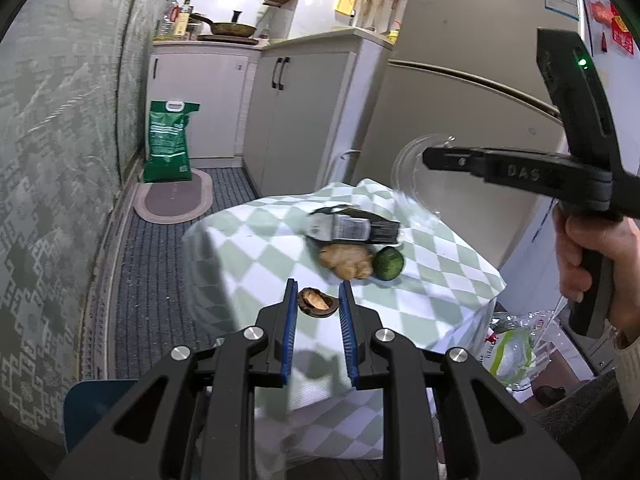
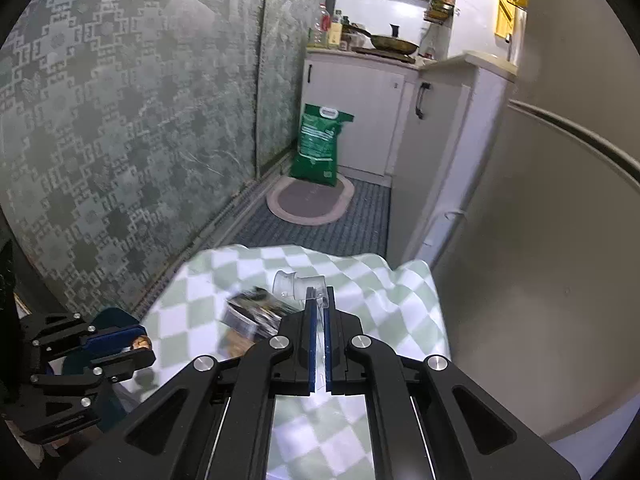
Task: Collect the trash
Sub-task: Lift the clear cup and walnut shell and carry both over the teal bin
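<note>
**Thin clear plastic pinched in the right gripper; walnut shell between the left jaws**

The crumpled clear plastic cup (image 2: 298,286) is the piece you have in hand. It hangs off the tip of your right gripper (image 2: 319,312), raised above the green-and-white checked cloth (image 2: 360,280) that covers the worktop. The jaws are clenched on a thin edge of it. Expect it to be very light, springy and slick. It will likely flex or twist in the grip, so a pinch on the rolled rim should hold better than one on the flat wall.

The broken brown walnut shell (image 1: 316,302) lies on the cloth directly between the blue pads of your left gripper (image 1: 318,300). Those jaws stand narrowly apart; from the left wrist view I cannot tell whether the pads press on the shell. It looks hard, brittle and light. Take it across its widest part and squeeze gently, as it may crack or skate out.

Farther back on the cloth:
- a flattened dark and silver foil wrapper (image 1: 352,226), probably thin and slippery, best taken by an edge
- a knobbly tan ginger root (image 1: 346,260), touching the wrapper's near side
- a small round green lime (image 1: 388,263), just beside the ginger; it may roll

A clear bag holding something green and white (image 1: 512,350) sits below the worktop's right edge.
</note>
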